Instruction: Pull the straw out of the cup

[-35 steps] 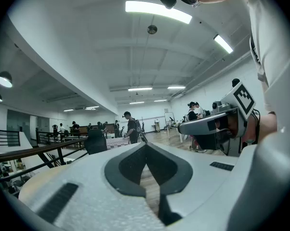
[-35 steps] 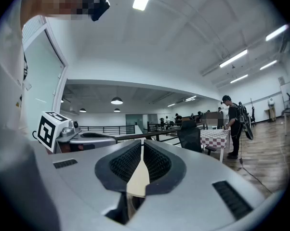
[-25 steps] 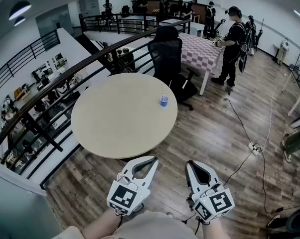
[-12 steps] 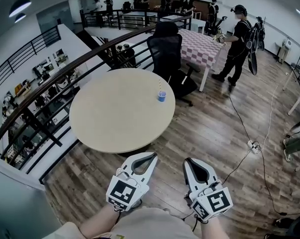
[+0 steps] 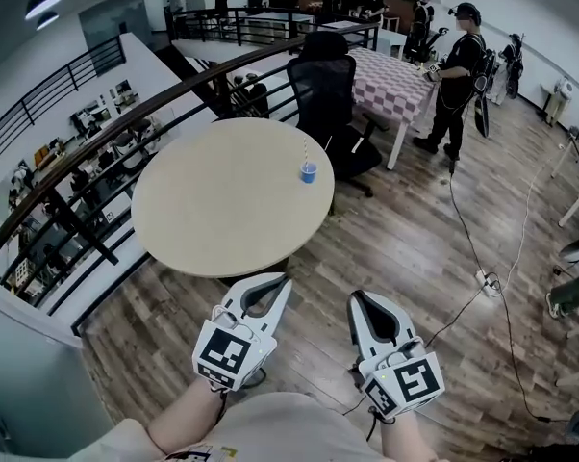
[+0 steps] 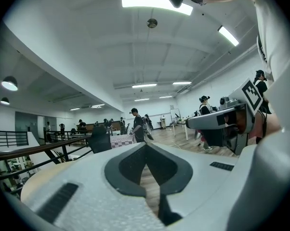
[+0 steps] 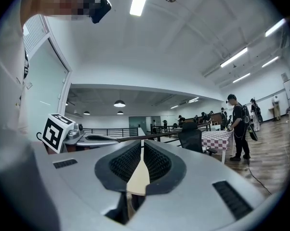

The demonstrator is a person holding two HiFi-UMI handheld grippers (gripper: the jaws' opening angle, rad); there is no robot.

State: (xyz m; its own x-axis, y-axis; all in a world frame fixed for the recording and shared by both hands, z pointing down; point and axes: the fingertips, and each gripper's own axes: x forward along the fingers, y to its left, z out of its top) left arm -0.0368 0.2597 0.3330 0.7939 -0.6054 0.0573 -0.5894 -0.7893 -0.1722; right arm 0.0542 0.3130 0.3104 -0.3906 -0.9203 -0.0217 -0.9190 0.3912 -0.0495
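A small blue cup [image 5: 308, 172] stands near the right edge of the round beige table [image 5: 213, 210], with a striped straw [image 5: 305, 153] sticking up out of it. Both grippers hang low over the wooden floor, well short of the table and close to my body. The left gripper [image 5: 284, 280] is shut with nothing in it, its tips meeting [image 6: 146, 144]. The right gripper [image 5: 355, 297] is also shut and empty, its tips together [image 7: 142, 142]. Neither gripper view shows the cup.
A black office chair [image 5: 320, 94] stands just behind the table. A dark railing [image 5: 116, 128] curves along the left over a drop to a lower floor. A checked table [image 5: 397, 87] and a standing person [image 5: 453, 65] are at the back right. A cable [image 5: 482, 258] lies on the floor.
The head view has shifted a little, so the table and cup now sit slightly higher and further left. Both grippers stay shut and low.
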